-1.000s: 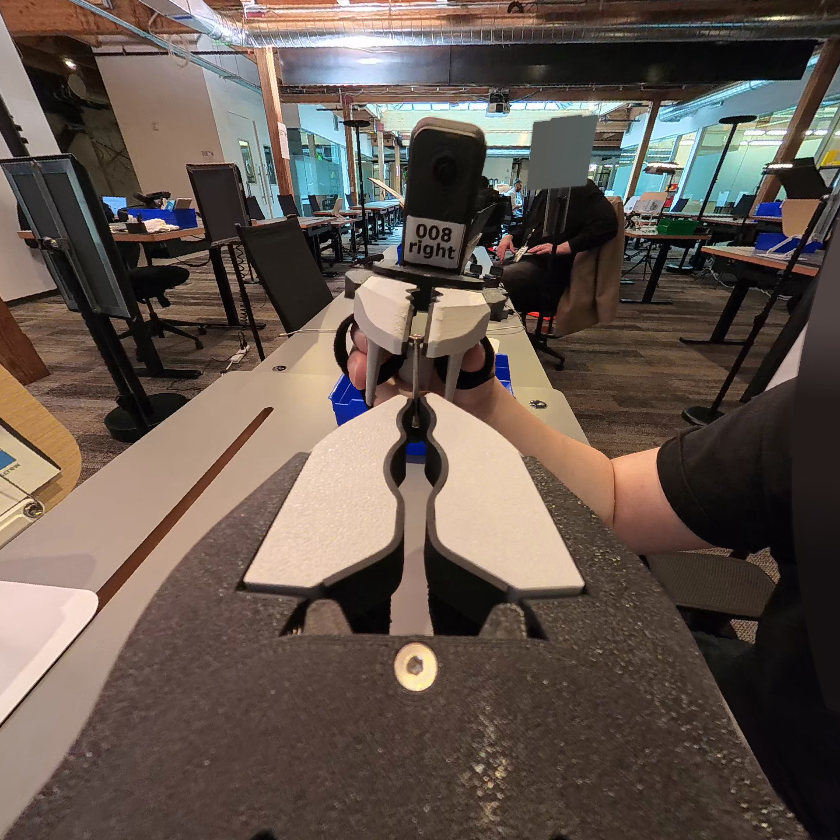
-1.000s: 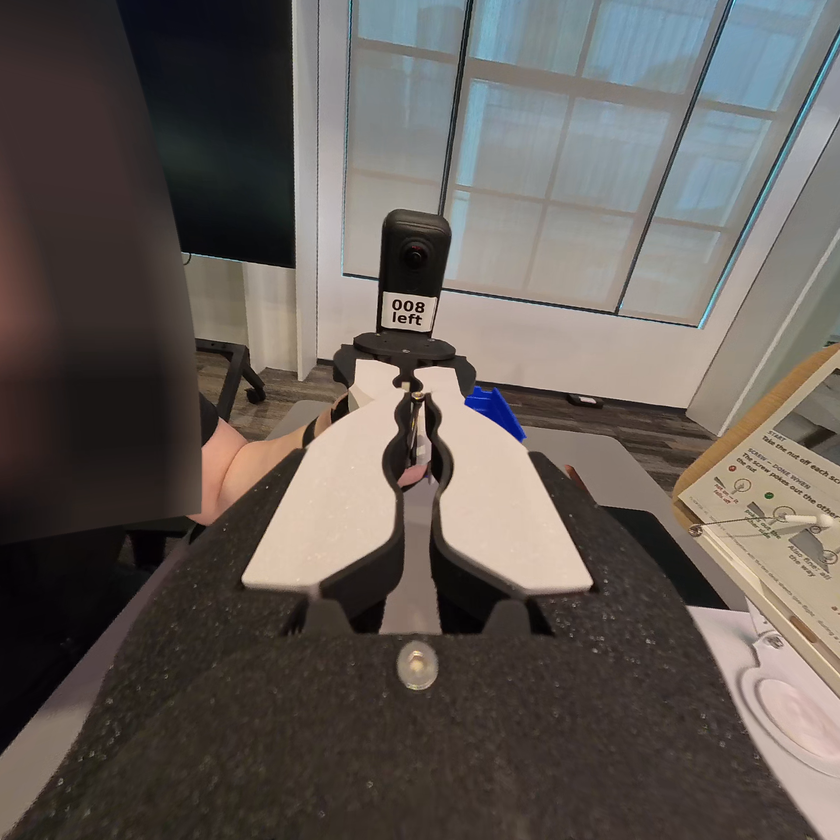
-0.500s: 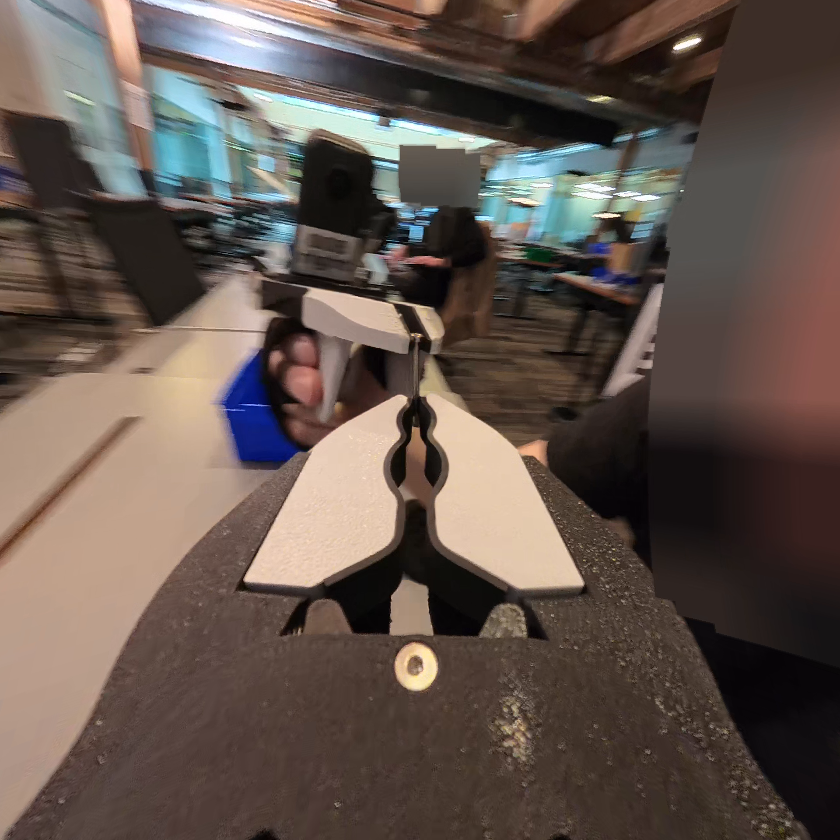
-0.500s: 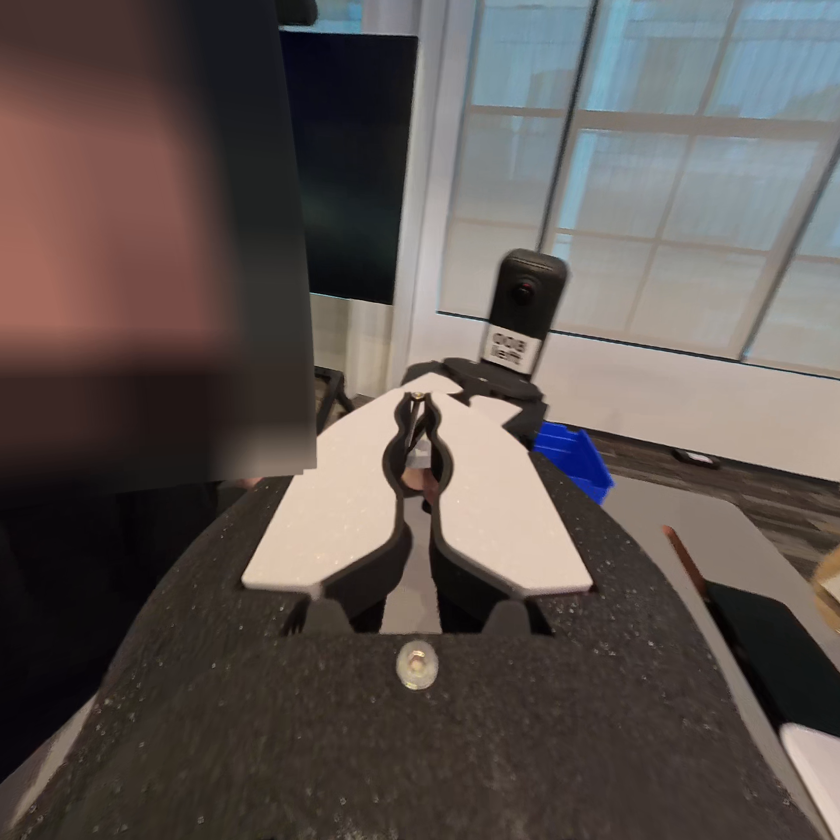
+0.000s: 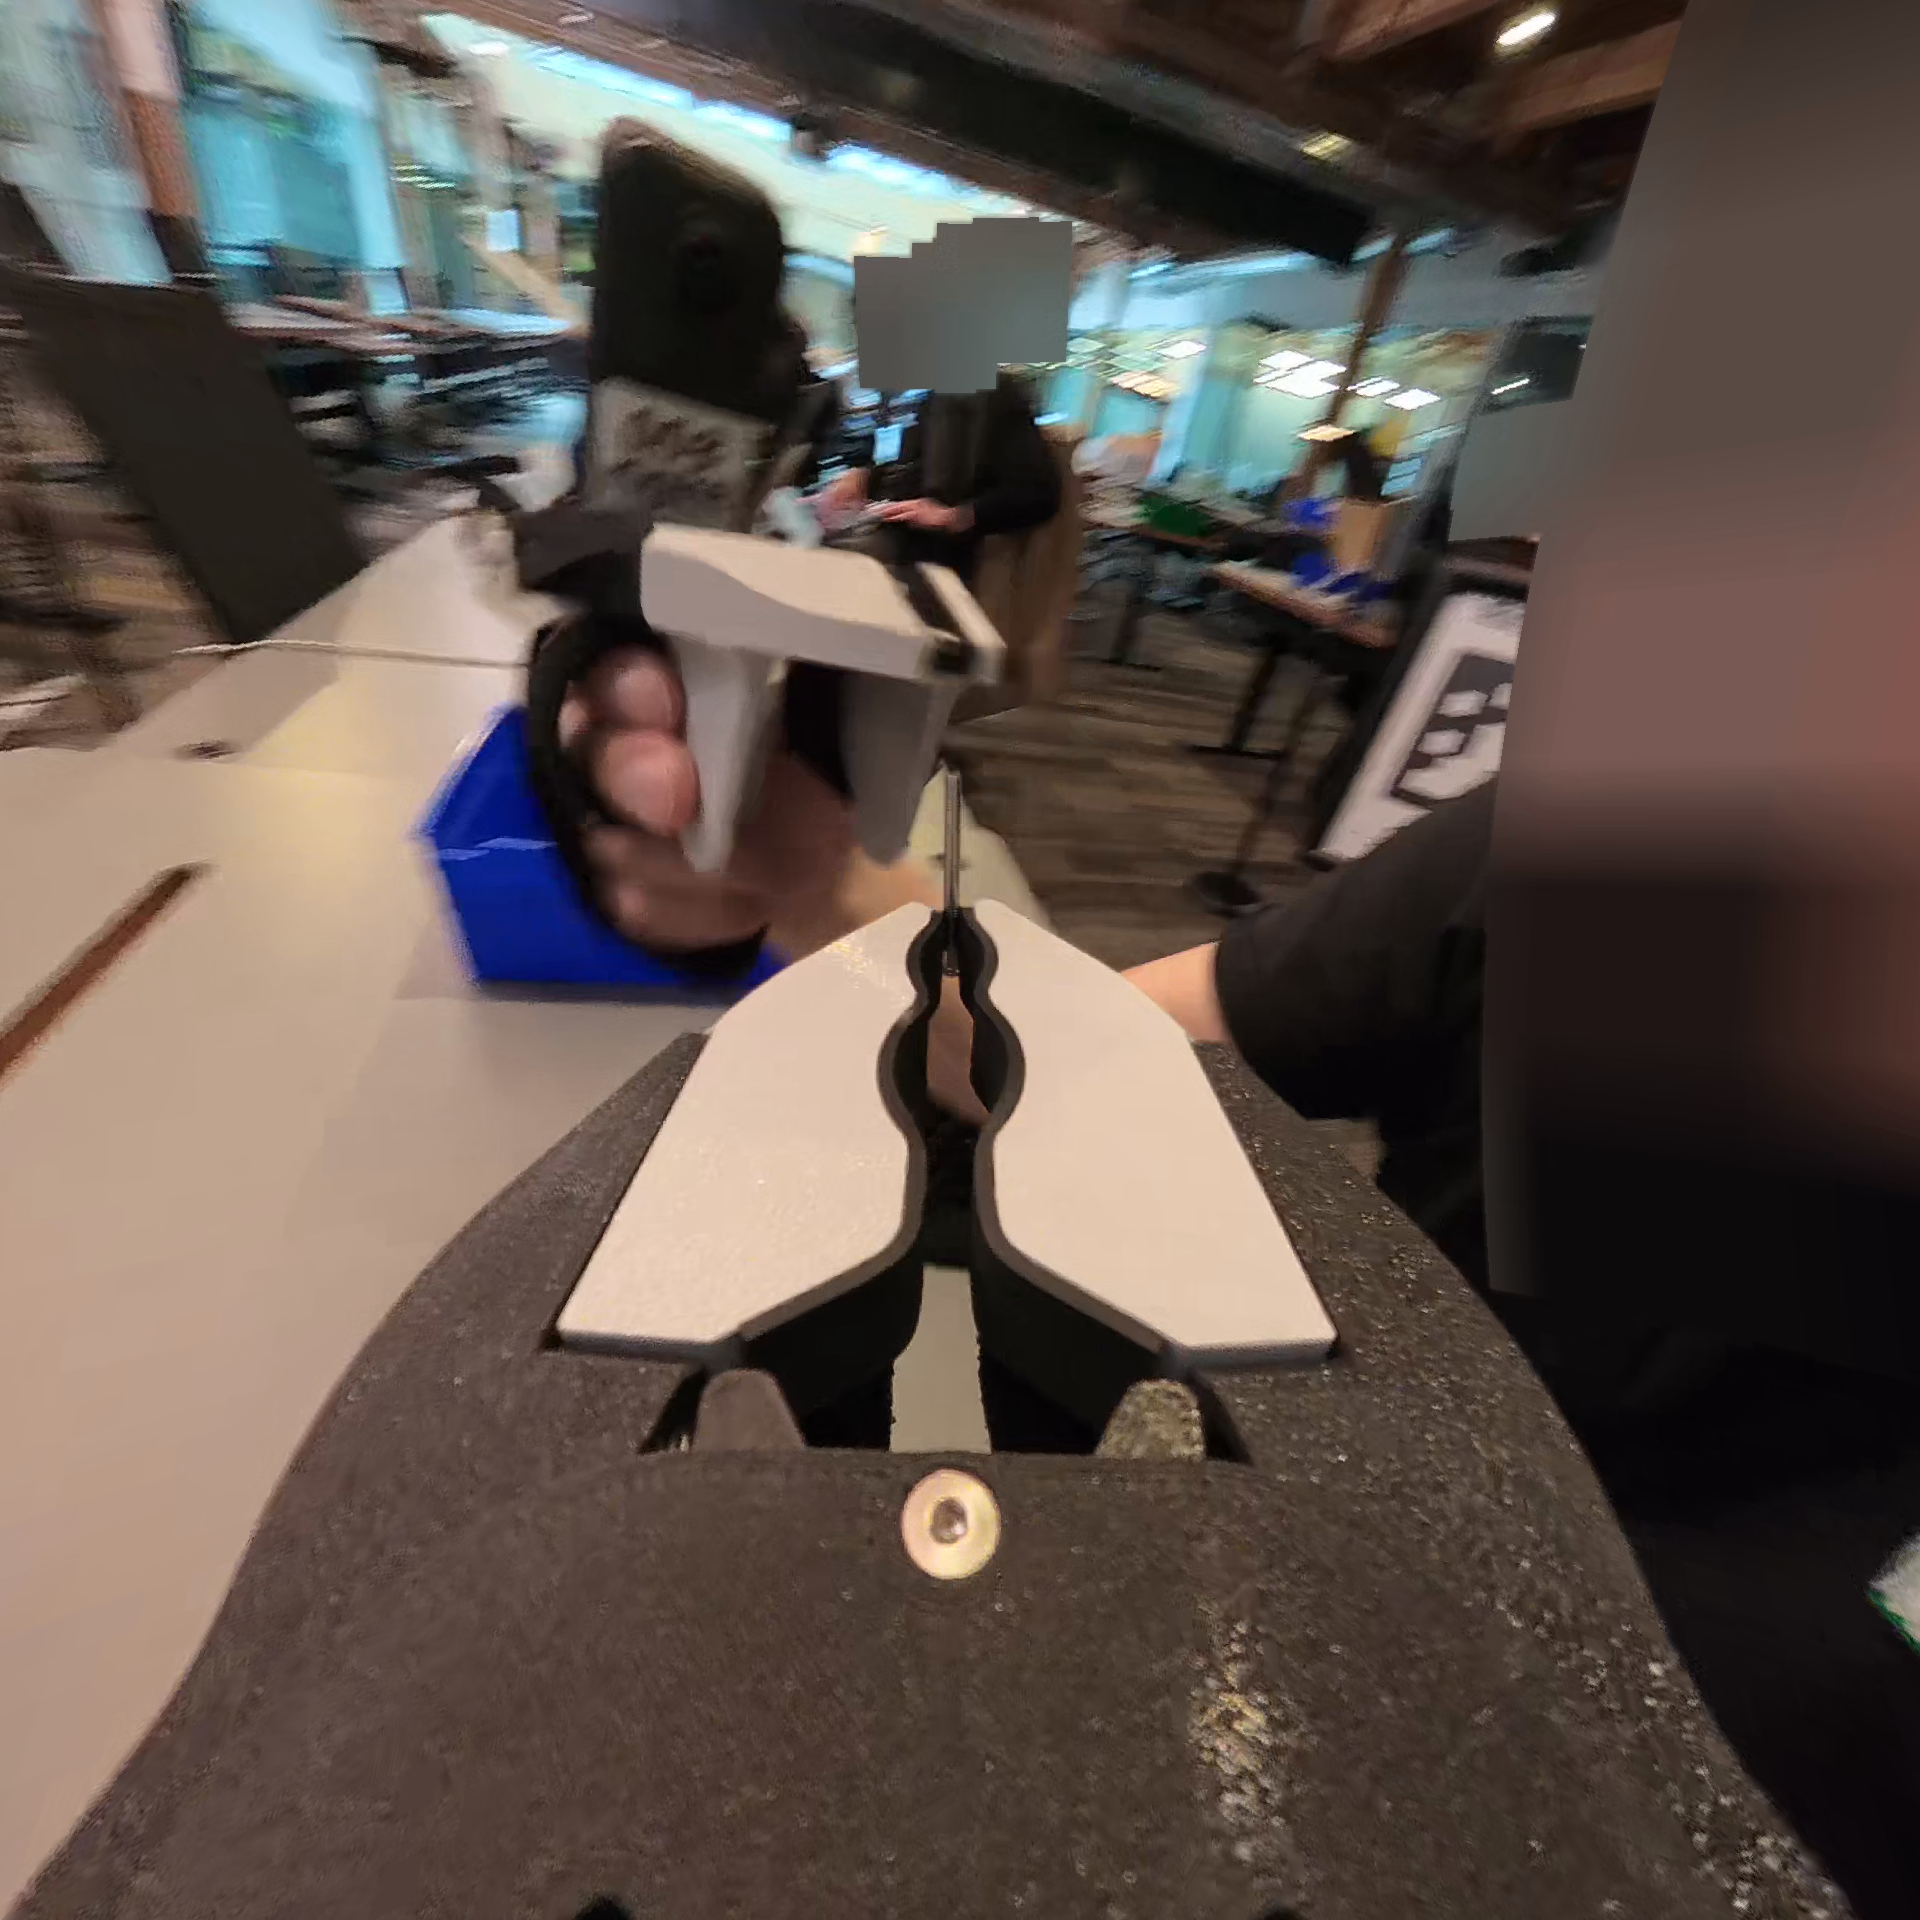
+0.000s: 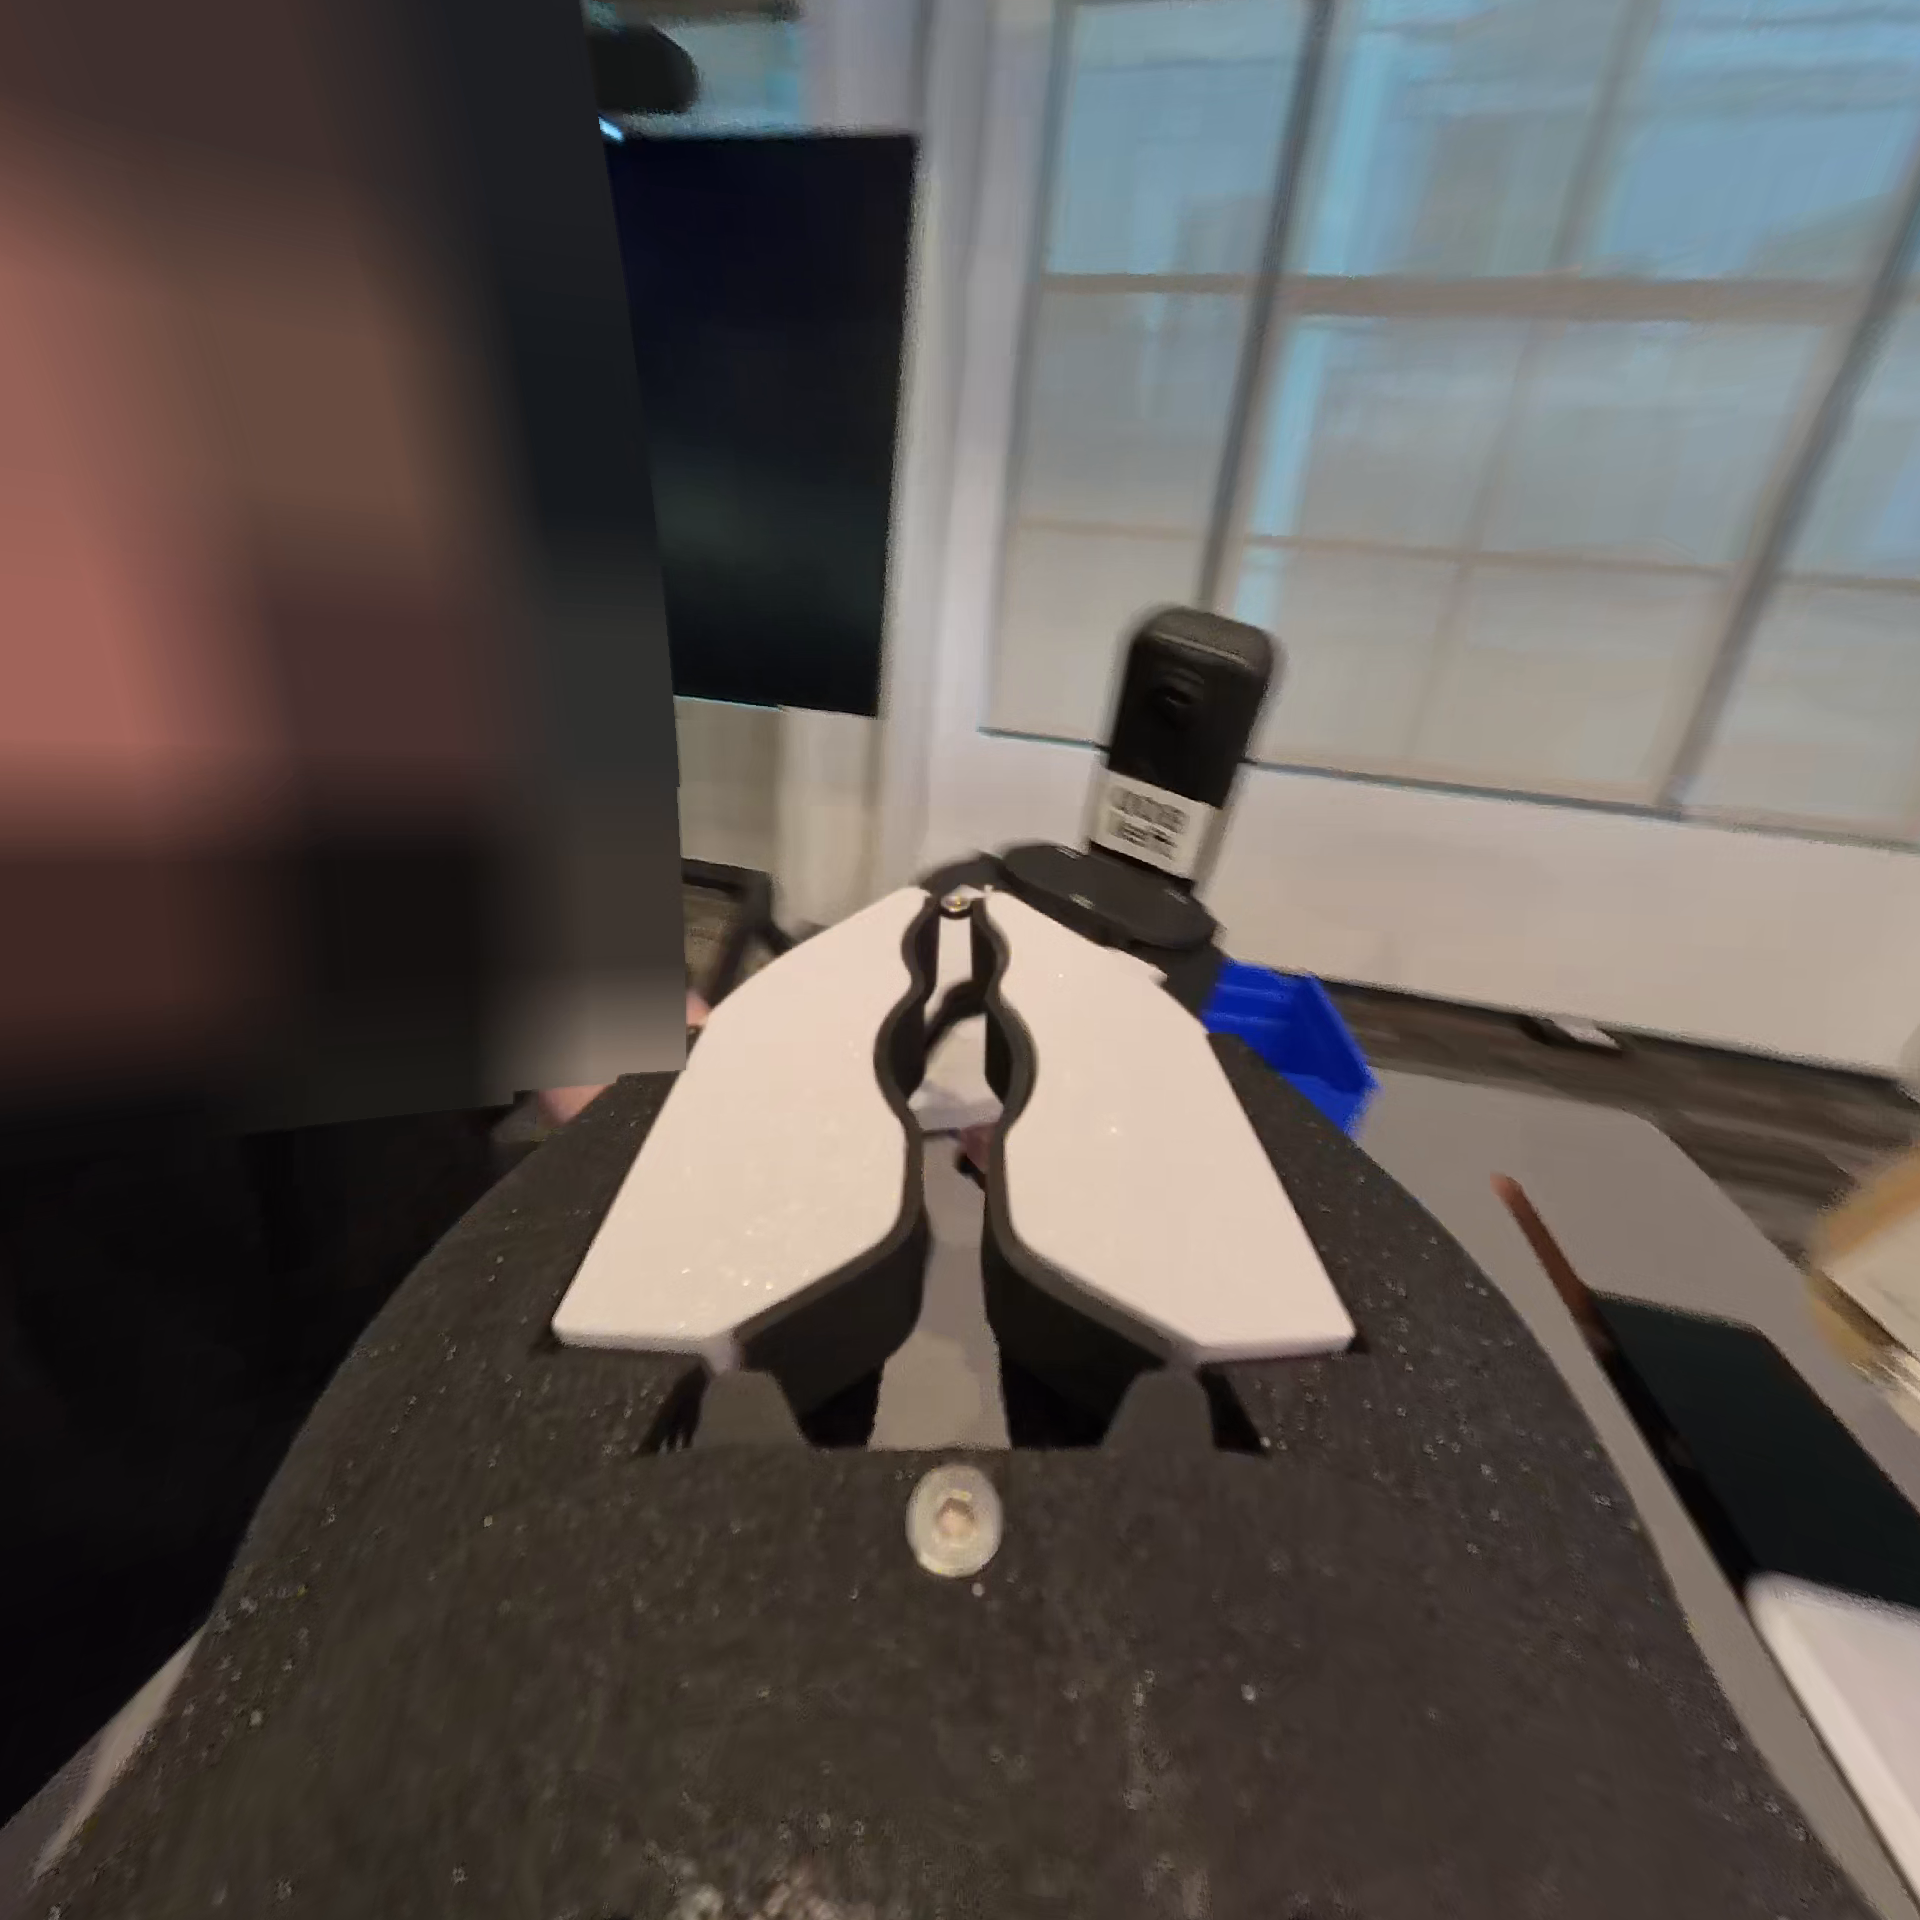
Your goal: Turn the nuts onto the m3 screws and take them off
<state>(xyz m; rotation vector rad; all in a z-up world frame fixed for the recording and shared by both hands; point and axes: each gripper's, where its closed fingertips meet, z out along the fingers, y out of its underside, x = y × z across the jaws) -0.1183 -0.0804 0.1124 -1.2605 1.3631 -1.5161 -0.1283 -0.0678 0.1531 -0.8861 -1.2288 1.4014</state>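
Note:
In the left wrist view my left gripper [image 5: 951, 920] is shut on a thin M3 screw [image 5: 952, 831], which stands upright out of its tips. My right gripper [image 5: 951, 644] is held by a hand above and to the left, seen side-on and clear of the screw's top. In the right wrist view my right gripper [image 6: 961, 906] is shut on a small silvery nut [image 6: 953, 905] at its very tips. The left gripper's camera [image 6: 1179, 727] shows just behind it. Both views are blurred by motion.
A blue bin [image 5: 520, 894] stands on the pale table [image 5: 208, 1091] behind the hand, and shows in the right wrist view [image 6: 1294, 1034] too. A black mat [image 6: 1714, 1403] and a white tray edge [image 6: 1860, 1714] lie at the right. A seated person [image 5: 977, 468] is far behind.
The two grippers met tip to tip around the screw; now the right one has lifted and swung aside, off the screw. The left still grips the screw. Both views have swung.

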